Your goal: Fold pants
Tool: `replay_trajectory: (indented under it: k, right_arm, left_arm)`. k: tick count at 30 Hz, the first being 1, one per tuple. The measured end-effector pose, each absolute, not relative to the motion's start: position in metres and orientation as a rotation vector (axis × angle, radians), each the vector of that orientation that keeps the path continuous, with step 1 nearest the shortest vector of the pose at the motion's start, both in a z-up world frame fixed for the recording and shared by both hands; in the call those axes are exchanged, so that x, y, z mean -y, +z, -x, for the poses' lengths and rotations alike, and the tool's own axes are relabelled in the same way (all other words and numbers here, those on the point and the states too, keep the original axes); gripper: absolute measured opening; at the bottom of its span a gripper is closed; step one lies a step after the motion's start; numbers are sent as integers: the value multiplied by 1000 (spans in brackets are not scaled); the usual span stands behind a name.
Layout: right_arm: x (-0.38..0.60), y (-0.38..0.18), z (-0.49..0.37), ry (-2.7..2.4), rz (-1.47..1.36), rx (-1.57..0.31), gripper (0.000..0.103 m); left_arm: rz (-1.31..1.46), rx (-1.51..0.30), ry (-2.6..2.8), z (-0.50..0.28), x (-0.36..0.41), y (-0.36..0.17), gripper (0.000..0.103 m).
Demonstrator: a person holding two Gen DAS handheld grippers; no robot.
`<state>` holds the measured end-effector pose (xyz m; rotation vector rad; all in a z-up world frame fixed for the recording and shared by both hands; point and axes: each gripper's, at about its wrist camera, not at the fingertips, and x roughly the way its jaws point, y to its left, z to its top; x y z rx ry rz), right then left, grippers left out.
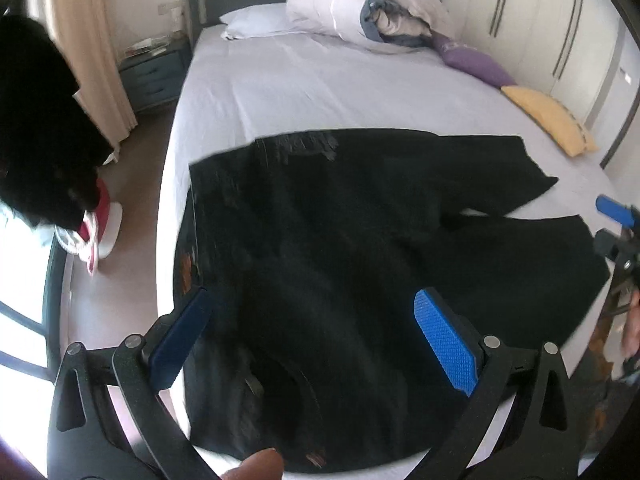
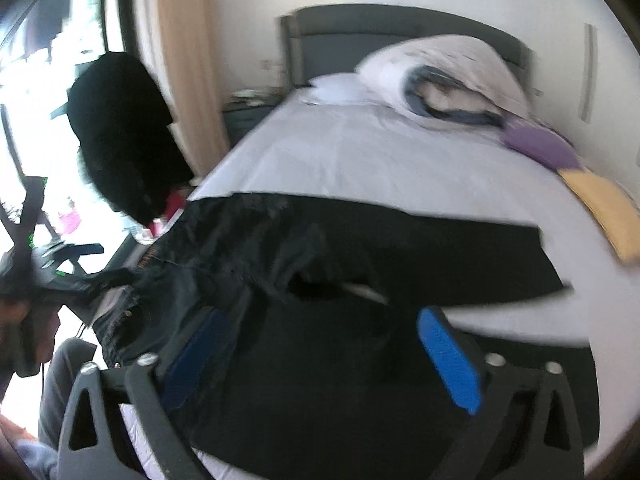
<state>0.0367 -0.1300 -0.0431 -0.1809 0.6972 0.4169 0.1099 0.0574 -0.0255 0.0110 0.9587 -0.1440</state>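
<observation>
The bed [image 1: 304,80] carries the black pants [image 1: 360,216] spread flat near its front edge, long axis running across the mattress: waistband toward the window side, the two legs parted toward the wardrobe side. The left claw [image 1: 316,340] hovers released above the waist end. The right claw [image 2: 324,360] stands wide over the nearer leg, gripping nothing, judged better placed to carry that leg across.

right-wrist view motion-blurred, pants [image 2: 320,360] waistband edge smeared, nightstand [image 2: 248,114] contents unreadable
</observation>
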Motion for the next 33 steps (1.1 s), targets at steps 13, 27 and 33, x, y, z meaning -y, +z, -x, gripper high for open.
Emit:
replay_trajectory:
  k: [13, 27, 33]
  right_arm:
    - [124, -52, -196, 709, 347, -836, 65]
    - [94, -93, -295, 903, 406, -923, 65]
    - [81, -98, -320, 944, 432, -938, 65]
  left_arm:
    - [-250, -1096, -330, -350, -105, -61, 87]
    - [-188, -1363, -667, -444, -109, -138, 70]
    - [-179, -1373, -704, -455, -108, -147, 25]
